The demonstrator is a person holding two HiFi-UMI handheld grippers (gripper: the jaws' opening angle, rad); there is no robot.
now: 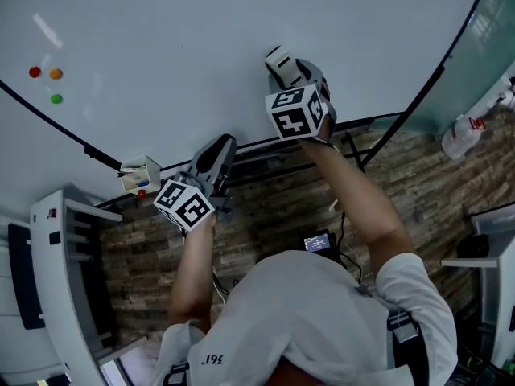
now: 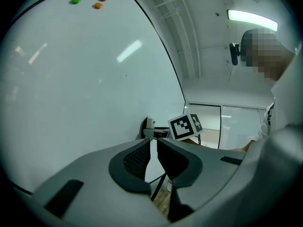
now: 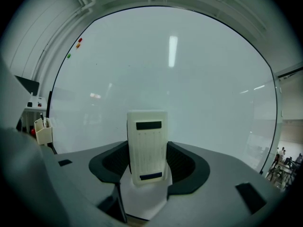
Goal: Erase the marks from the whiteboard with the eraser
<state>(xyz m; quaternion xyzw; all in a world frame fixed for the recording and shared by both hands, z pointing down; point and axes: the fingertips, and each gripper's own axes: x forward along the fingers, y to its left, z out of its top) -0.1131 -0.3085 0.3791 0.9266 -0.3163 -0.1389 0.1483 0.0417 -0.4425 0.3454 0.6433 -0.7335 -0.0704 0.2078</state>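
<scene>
White whiteboard [image 1: 201, 22], cream eraser [image 3: 147, 145] with black bars, black-and-white patterned cubes [image 1: 296, 112], dark grey fingers [image 3: 185, 164]

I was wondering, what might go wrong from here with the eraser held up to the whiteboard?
1. The right gripper clamps the eraser only by its lower part, so a hard press on the whiteboard might tilt it or let it slip.
2. The left gripper, shut and empty, sits low near the marker holder at the board's bottom edge; a careless swing might bump it.
3. A wide stroke to the upper left could knock off the three magnets.
</scene>
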